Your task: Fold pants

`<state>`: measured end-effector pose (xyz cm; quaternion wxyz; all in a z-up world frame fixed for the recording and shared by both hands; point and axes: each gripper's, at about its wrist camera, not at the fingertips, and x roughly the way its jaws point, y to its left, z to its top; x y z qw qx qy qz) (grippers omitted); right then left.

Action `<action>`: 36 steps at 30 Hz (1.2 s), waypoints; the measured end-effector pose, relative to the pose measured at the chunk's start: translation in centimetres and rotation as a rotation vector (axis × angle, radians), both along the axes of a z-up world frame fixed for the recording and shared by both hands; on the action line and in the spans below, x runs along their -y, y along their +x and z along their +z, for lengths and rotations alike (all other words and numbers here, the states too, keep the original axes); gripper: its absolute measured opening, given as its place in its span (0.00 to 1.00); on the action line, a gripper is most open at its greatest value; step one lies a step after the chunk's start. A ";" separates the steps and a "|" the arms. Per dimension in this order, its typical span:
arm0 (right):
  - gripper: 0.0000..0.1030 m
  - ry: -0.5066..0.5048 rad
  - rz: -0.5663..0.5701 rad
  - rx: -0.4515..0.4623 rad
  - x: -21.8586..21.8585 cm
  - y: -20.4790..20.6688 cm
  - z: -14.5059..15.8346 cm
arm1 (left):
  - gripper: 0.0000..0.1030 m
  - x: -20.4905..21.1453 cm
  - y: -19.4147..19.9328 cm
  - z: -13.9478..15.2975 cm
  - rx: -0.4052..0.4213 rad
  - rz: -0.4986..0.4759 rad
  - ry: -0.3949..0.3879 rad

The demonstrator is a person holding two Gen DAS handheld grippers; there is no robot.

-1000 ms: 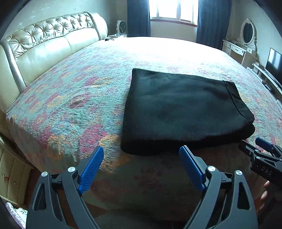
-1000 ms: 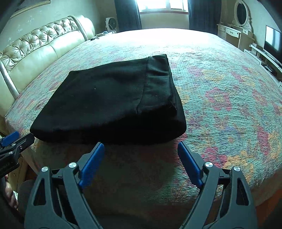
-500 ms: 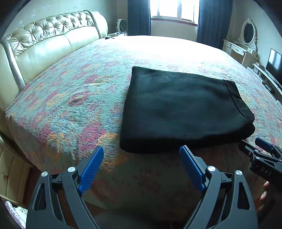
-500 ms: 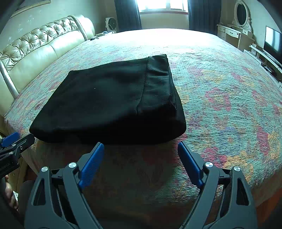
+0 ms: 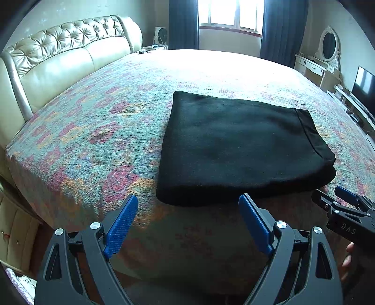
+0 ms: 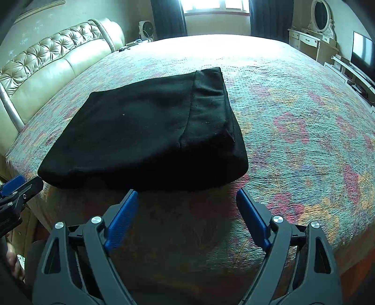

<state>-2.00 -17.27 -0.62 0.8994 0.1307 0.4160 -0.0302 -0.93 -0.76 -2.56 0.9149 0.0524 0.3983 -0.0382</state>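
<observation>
Lying folded just beyond both open tools — black pants (image 5: 243, 145).

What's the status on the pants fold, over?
Left gripper and right gripper both open, empty, short of the cloth. Black pants folded flat near the bed edge. Nothing in the way.

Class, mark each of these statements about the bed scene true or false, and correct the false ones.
1. The black pants lie folded flat on the bed. True.
2. The left gripper is clamped on the pants. False: it is open, short of the fabric.
3. The right gripper is open and holds nothing. True.
4. The pants hang over the headboard. False: they rest on the patterned bedspread.
5. A mirror stands in the far corner. True.
</observation>
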 end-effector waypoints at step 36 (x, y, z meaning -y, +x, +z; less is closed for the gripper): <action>0.83 0.021 0.004 -0.026 0.2 0.2 -0.6 | 0.84 2.7 -1.2 0.9 0.084 -0.087 0.109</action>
